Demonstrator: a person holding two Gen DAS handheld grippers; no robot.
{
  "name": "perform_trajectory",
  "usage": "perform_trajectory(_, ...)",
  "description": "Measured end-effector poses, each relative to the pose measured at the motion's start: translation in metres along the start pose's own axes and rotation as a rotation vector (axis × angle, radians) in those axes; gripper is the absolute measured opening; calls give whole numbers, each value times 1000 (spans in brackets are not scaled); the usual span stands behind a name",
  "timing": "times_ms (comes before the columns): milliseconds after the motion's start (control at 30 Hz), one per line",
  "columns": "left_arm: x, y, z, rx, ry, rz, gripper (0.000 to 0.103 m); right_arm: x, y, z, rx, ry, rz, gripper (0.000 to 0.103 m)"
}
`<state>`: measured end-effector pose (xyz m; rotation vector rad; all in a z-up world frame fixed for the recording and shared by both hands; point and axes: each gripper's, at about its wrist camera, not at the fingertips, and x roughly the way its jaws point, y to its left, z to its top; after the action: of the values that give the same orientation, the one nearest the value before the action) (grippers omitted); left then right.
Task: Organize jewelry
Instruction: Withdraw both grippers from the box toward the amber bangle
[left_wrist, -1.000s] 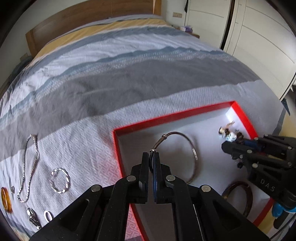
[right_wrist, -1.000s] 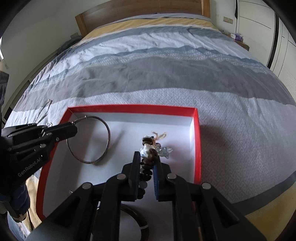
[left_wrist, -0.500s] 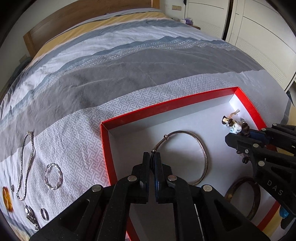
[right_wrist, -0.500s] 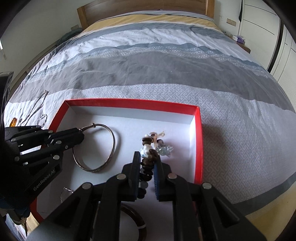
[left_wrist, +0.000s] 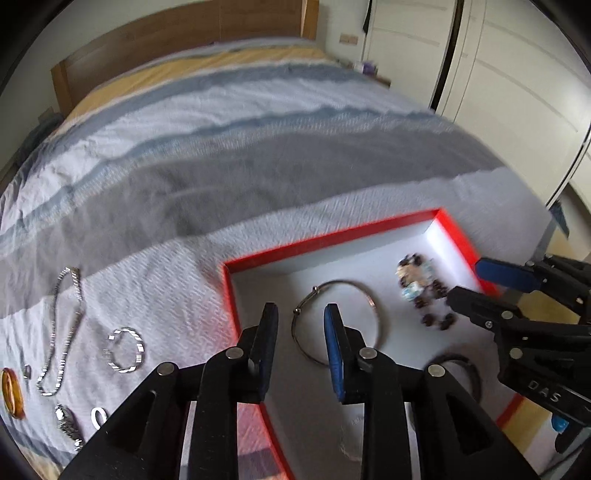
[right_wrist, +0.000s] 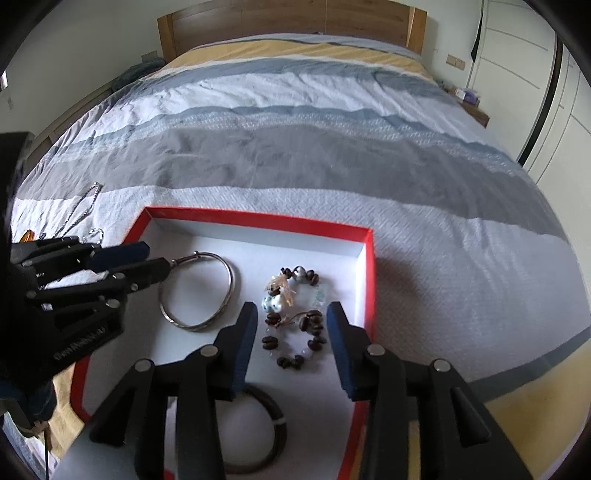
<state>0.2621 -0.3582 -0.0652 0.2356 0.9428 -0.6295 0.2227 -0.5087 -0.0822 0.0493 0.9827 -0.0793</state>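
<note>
- Left wrist view: your left gripper (left_wrist: 301, 325) is opening and its jaws are fairly narrow, with nothing pinched. The thin silver bangle (left_wrist: 338, 321) lies flat on the box floor below them, near the left wall of the red box (left_wrist: 332, 238). The bead bracelet (left_wrist: 424, 291) sits by the far right corner, and a dark bangle (left_wrist: 461, 365) peeks out near the right edge. So three pieces are in.
- Still out on the bedspread (left_wrist: 258, 177), off the box's left side: a silver chain (left_wrist: 62, 325), a twisted silver bracelet (left_wrist: 125, 349), an orange ring (left_wrist: 13, 391), a watch (left_wrist: 66, 424) and a small ring (left_wrist: 98, 417). I'd say you're under halfway.
- Writing here: "DAS" on the right gripper's (left_wrist: 476, 280) body.
- Right wrist view: your right gripper (right_wrist: 291, 328) is opening too, a bit wider and empty. The bead bracelet lies loose on the floor between the fingers, close to the right wall.
- Writing here: a white brand mark on the left gripper's body, too blurred to read properly.
</note>
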Motion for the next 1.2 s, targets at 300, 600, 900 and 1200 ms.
perform_trajectory(300,-74,23,-22,2,-76,-24,28,-59,28,-1,7,-73,6,38)
perform_trajectory(600,-140,82,-62,-28,-147,59,37,-104,85,3,11,-155,56,38)
perform_trajectory(900,-185,151,-111,-88,-187,146,39,-122,140,-2,3,-169,67,38)
perform_trajectory(1200,-206,210,-157,-163,-209,192,39,-118,200,-6,-37,-143,78,38)
